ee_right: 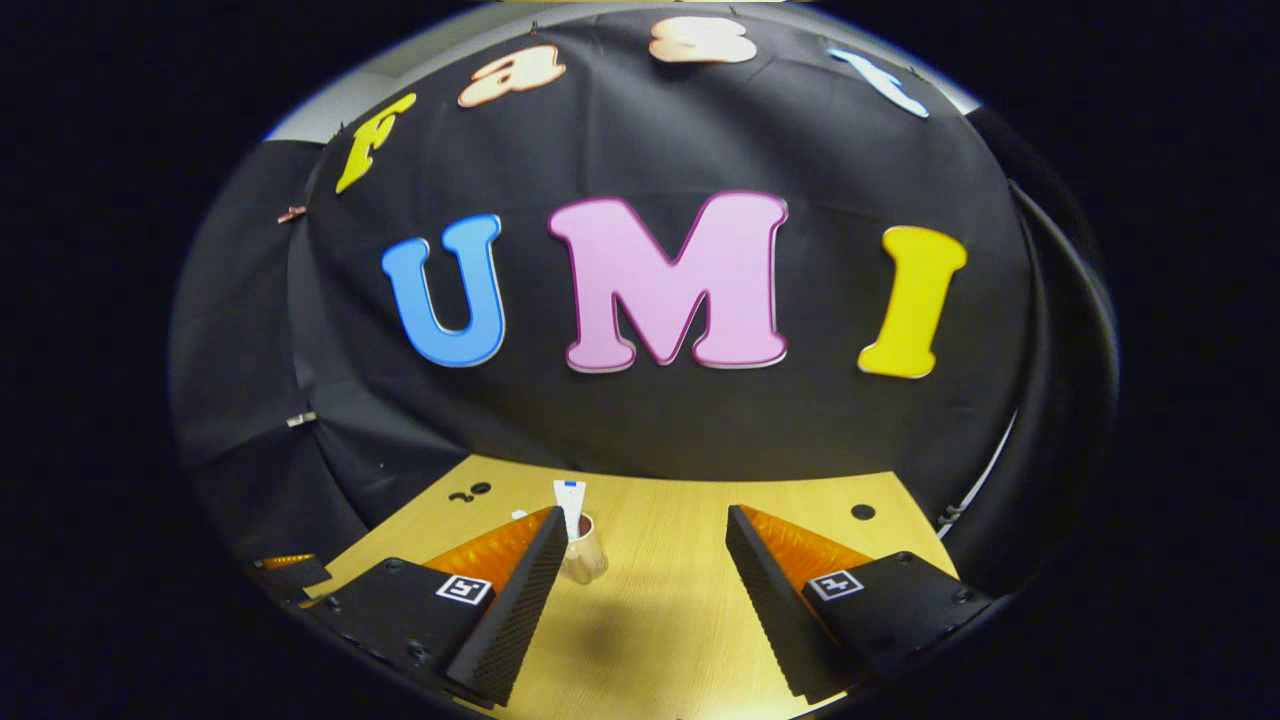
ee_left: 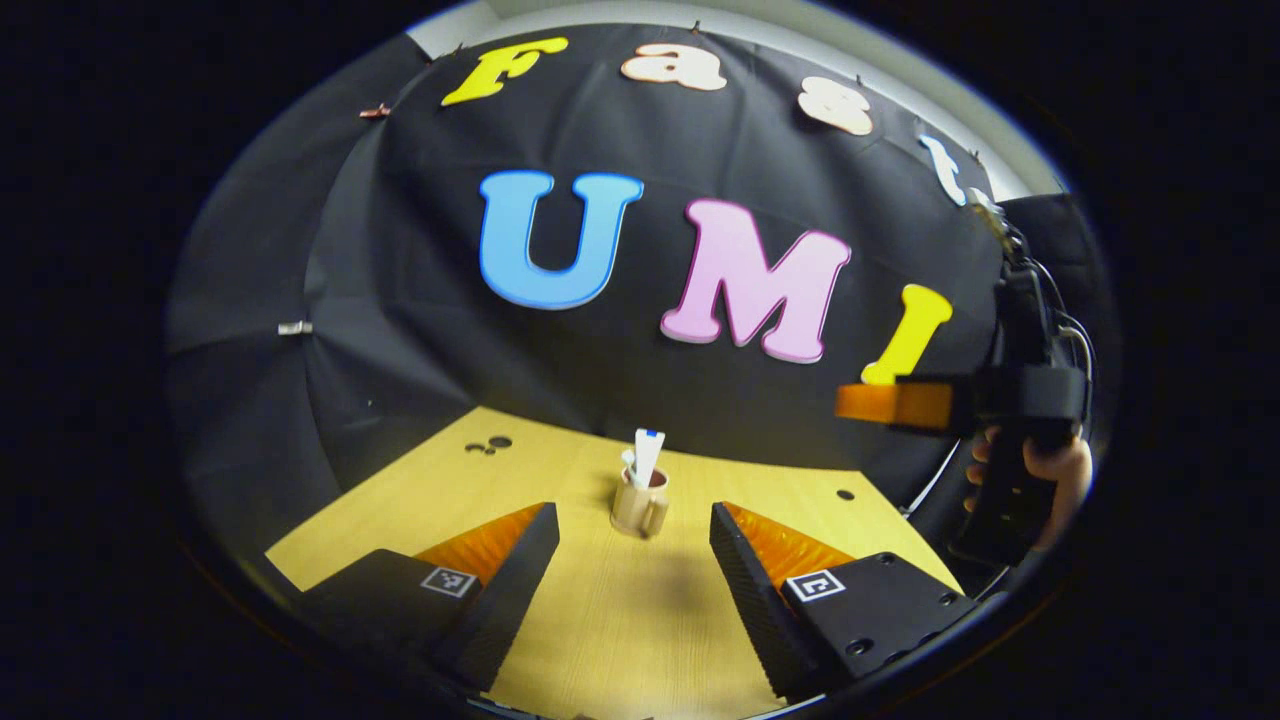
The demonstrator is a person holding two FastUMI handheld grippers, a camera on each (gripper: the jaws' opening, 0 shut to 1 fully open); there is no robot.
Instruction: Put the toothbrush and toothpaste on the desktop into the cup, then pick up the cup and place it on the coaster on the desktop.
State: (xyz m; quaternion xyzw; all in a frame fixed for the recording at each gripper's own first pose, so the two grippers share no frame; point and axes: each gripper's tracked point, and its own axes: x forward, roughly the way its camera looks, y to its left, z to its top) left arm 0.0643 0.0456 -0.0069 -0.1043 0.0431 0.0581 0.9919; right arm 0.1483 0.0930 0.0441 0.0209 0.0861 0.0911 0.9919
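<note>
A beige cup (ee_left: 640,508) with a handle stands upright on the wooden desktop (ee_left: 620,620), straight ahead of my left gripper (ee_left: 632,515). A white toothpaste tube (ee_left: 648,455) and a toothbrush (ee_left: 629,461) stick up out of it. The left gripper is open and holds nothing, and the cup is beyond its fingertips. My right gripper (ee_left: 890,403) hovers high at the right, held by a hand (ee_left: 1060,470). In the right gripper view the cup (ee_right: 588,557) and the tube (ee_right: 570,503) sit just past the left finger (ee_right: 520,580) of the open, empty right gripper (ee_right: 645,520).
Small dark holes mark the desktop at the far left (ee_left: 490,445) and far right (ee_left: 845,495). The black cloth wall closes the back of the desk. A part of the left gripper (ee_right: 285,572) shows low at the left in the right gripper view.
</note>
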